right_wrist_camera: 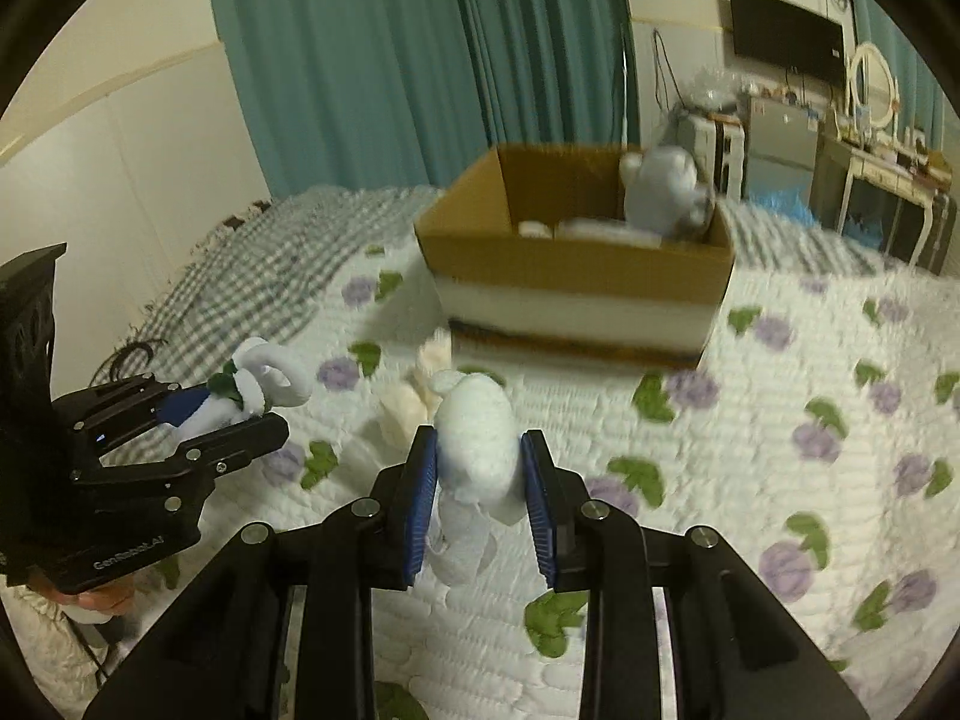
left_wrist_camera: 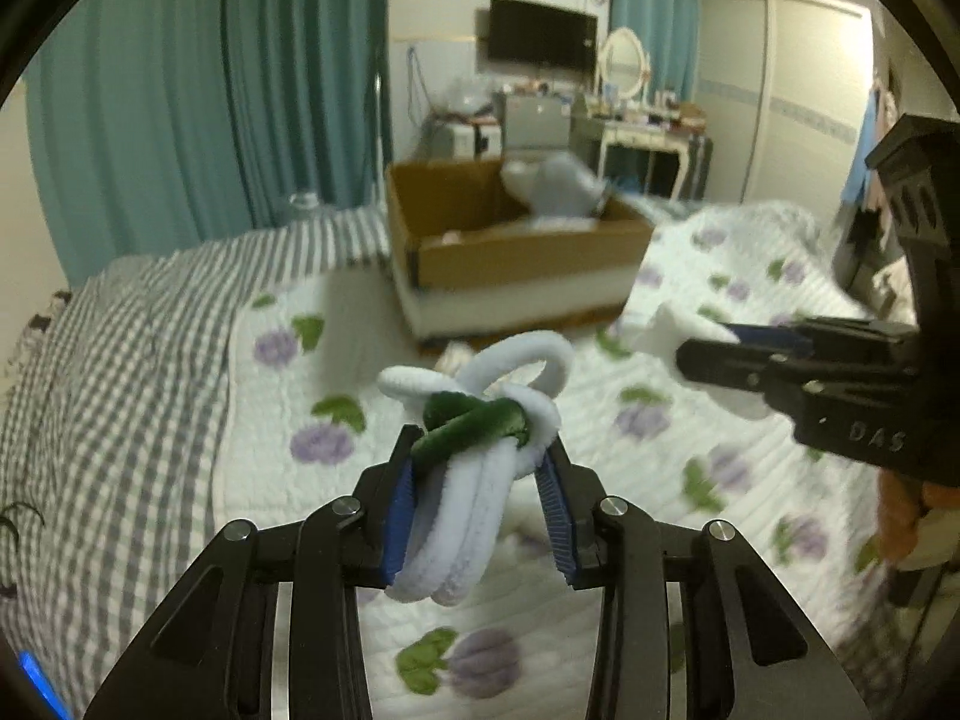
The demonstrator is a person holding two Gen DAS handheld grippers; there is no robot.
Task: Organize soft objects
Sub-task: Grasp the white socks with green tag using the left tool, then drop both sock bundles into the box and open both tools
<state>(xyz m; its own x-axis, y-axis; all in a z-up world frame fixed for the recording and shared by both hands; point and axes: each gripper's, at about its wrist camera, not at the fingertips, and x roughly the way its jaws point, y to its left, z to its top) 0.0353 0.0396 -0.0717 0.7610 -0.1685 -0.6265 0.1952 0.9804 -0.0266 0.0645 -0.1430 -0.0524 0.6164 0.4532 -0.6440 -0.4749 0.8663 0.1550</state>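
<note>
Left gripper [left_wrist_camera: 477, 468] clamps a white looped bundle [left_wrist_camera: 474, 480] tied with green cord at frame centre, while right gripper [right_wrist_camera: 477, 480] clamps a white plush [right_wrist_camera: 477, 450] below the box [right_wrist_camera: 576, 276].

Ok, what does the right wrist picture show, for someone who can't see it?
The right gripper holds a white plush toy above a flowery quilt. Ahead sits a cardboard box holding a grey plush; the left gripper grips a white-and-green bundle.
</note>
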